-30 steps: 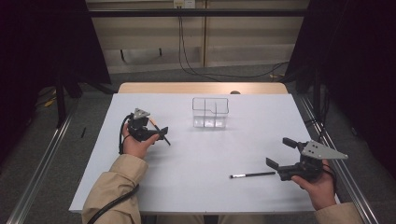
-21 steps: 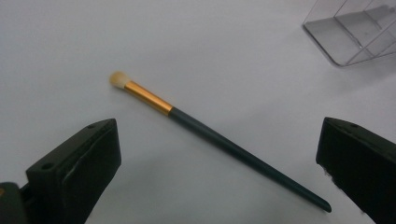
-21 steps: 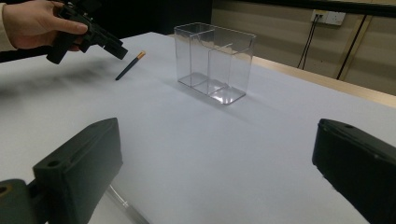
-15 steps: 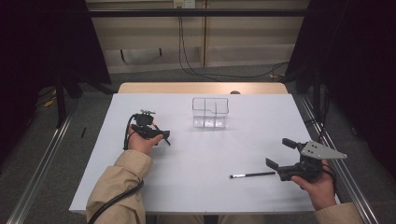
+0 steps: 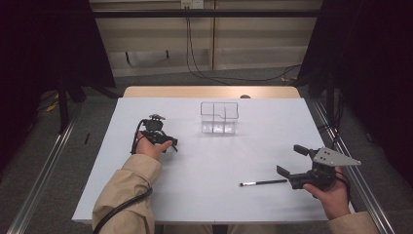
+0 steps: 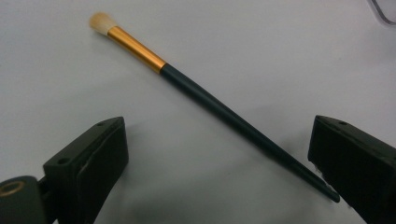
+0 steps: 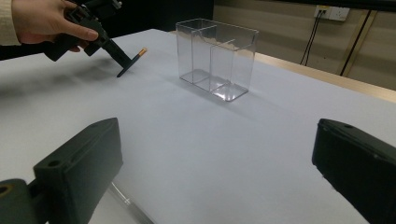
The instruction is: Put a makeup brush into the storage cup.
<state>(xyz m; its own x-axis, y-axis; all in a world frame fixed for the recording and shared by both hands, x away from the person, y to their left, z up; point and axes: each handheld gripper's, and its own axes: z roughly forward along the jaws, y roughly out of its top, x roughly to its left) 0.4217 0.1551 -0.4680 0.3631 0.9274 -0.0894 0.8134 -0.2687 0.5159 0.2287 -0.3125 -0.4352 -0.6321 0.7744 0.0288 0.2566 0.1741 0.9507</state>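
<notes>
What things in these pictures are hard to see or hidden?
- The brush with the gold band: in the high view the left gripper and hand cover it.
- The clear box: the left gripper view's edge cuts off all but a corner.
- The second brush near the right gripper: too small in the high view to tell its bristles.

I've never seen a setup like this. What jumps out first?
Two hand-held grippers work over a white table: the left gripper hovers open above a gold-banded brush, and the right gripper, also open, sits near a second brush at the table's near right. Between them, farther back, stands a clear divided box.
</notes>
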